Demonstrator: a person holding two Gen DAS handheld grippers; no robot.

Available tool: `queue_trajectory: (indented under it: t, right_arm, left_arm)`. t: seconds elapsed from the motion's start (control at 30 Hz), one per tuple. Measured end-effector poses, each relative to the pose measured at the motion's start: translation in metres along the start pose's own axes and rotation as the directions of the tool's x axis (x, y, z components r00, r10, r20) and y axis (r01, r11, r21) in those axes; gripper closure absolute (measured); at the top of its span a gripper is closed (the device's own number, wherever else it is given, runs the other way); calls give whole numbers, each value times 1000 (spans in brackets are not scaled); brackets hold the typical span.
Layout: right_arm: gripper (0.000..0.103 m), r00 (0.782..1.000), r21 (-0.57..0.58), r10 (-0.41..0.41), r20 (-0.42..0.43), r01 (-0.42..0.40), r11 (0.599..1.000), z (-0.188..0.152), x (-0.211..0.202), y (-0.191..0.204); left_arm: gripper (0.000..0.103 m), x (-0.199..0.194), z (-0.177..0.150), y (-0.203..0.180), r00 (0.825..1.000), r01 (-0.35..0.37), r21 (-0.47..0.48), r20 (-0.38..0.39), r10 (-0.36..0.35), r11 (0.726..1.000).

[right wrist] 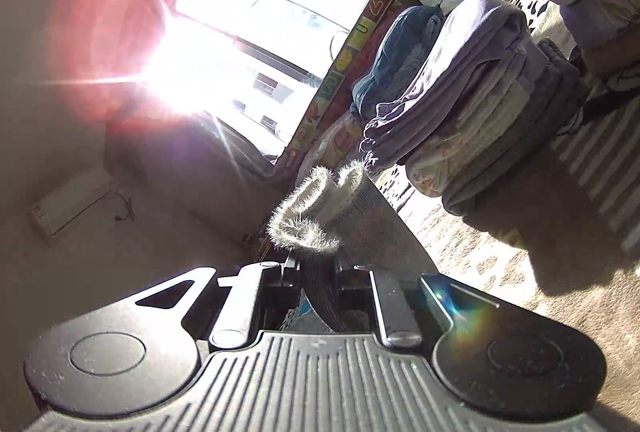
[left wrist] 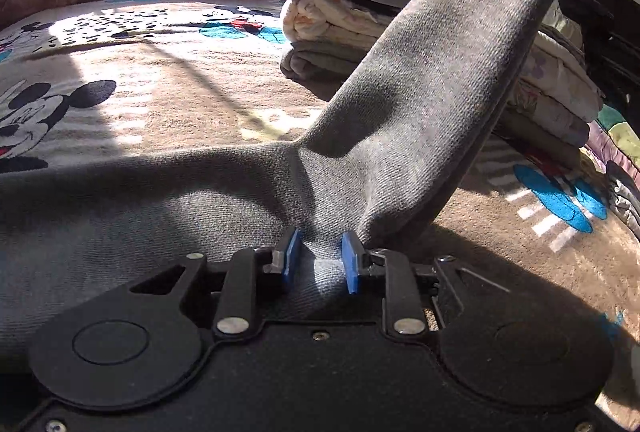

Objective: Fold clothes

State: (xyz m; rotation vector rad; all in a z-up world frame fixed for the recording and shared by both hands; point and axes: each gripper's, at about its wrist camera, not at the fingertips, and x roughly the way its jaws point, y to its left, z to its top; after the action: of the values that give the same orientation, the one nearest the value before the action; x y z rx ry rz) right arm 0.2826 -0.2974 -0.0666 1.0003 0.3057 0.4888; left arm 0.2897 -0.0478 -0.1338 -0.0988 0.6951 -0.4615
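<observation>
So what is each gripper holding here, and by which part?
Both hold the same grey garment. The left gripper pinches a fold near its middle; the right gripper grips the fuzzy end of the raised strip.

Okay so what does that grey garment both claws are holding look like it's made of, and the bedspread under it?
The grey garment looks like a thick knit, maybe fleece-backed jersey: fine ribbed weave, matte, with a fuzzy pale edge where the right claw pinches it. The left claw grips another fold. The bedspread looks like short-pile plush or terry with printed cartoon mice; exact fibre unclear.
</observation>
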Motion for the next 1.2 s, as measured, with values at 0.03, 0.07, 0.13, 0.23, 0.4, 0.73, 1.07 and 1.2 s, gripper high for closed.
queue_trajectory:
  t: [0.03, 0.07, 0.13, 0.23, 0.4, 0.73, 1.07, 1.2]
  right_arm:
    - [87, 999, -36, 2, -35, -4, 999, -6, 11, 14]
    - [87, 997, -73, 3, -71, -8, 997, -12, 21, 28]
    - [87, 992, -118, -9, -122, -6, 993, -22, 40, 45]
    - [87, 983, -159, -41, -182, 12, 987, -42, 61, 73]
    - [87, 971, -234, -69, -230, 13, 972, -66, 81, 106]
    - [87, 917, -544, -244, -317, 35, 839, -154, 127, 139]
    - [87, 851, -819, -430, -301, 0, 574, -234, 157, 161]
    - [87, 835, -898, -484, -261, -27, 438, -262, 163, 175]
  left_arm:
    - [81, -1, -1, 5, 1000, 26, -39, 5, -26, 999]
    - [81, -3, -1, 11, 998, 58, -86, 12, -57, 995]
    - [79, -9, 1, 25, 992, 124, -185, 24, -122, 975]
    - [71, -28, 2, 50, 979, 198, -350, 22, -204, 916]
    - [56, -84, -11, 100, 970, 241, -583, 127, -205, 776]
    - [47, -154, -25, 211, 875, 480, -767, 448, -181, 426]
    - [46, -173, -26, 241, 894, 432, -788, 439, -91, 439]
    - [46, -174, -23, 241, 903, 401, -781, 424, -64, 479]
